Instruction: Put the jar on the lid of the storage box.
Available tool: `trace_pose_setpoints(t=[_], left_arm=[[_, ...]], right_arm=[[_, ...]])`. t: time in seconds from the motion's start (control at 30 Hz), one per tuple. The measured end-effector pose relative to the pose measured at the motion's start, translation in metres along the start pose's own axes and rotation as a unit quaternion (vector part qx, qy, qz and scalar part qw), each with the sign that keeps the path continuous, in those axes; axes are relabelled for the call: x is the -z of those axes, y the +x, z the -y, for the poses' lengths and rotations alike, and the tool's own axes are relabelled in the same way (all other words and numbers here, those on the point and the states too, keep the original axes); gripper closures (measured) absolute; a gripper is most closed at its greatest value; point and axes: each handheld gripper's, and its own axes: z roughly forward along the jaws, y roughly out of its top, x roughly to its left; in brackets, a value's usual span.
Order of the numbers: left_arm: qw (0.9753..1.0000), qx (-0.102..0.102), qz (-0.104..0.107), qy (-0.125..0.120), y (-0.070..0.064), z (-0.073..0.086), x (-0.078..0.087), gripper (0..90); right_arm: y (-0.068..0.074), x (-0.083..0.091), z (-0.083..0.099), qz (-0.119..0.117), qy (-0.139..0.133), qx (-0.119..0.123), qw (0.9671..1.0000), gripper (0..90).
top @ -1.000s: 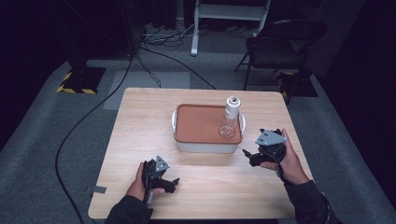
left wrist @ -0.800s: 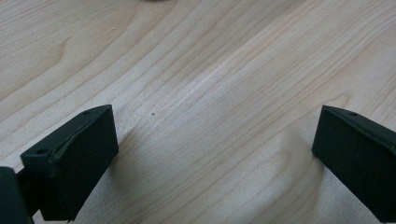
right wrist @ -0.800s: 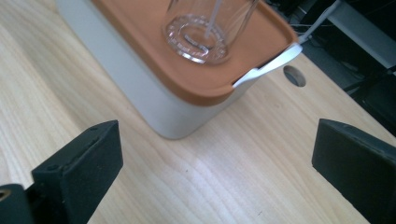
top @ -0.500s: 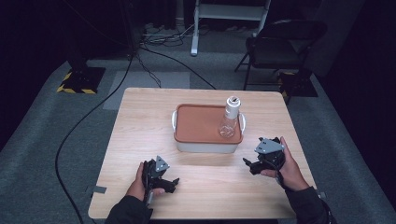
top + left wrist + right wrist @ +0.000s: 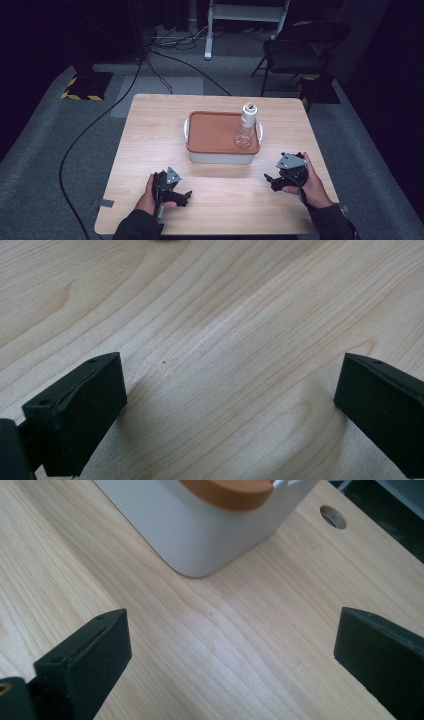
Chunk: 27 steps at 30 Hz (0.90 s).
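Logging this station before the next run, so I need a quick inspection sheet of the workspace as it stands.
Surface: wooden table, bare around the things.
Job's things: white box with orange lid; clear bottle upright on the lid.
Clutter: nothing seen.
Grippers: left gripper and right gripper open, holding nothing, low over the table.
Cables: black cable on the floor, left.
Surroundings: dark chair, white stand.

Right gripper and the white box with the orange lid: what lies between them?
Only bare wooden tabletop. The right gripper view shows the open right gripper facing the white box, with plain wood across the gap.
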Motion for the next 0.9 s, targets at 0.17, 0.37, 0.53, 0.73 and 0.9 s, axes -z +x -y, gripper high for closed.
trace_pose_setpoints(t=[0.17,0.37,0.53,0.73,0.9], left_arm=[[1.0000,-0.001,0.000,0.000,0.000,0.000,0.000,0.3],[1.0000,0.000,0.000,0.000,0.000,0.000,0.000,0.3],[1.0000,0.000,0.000,0.000,0.000,0.000,0.000,0.3],[1.0000,0.000,0.000,0.000,0.000,0.000,0.000,0.3],[1.0000,0.000,0.000,0.000,0.000,0.000,0.000,0.3]], right_arm=[[-0.002,-0.002,0.012,0.002,0.009,-0.006,0.9999,1.7],[-0.004,-0.003,0.024,0.004,0.019,-0.015,0.9997,1.7],[-0.006,-0.003,0.033,0.007,0.027,-0.023,0.9993,1.7],[-0.008,-0.002,0.045,0.008,0.032,-0.032,0.9989,1.7],[-0.007,-0.001,0.056,0.010,0.037,-0.036,0.9986,1.8]])
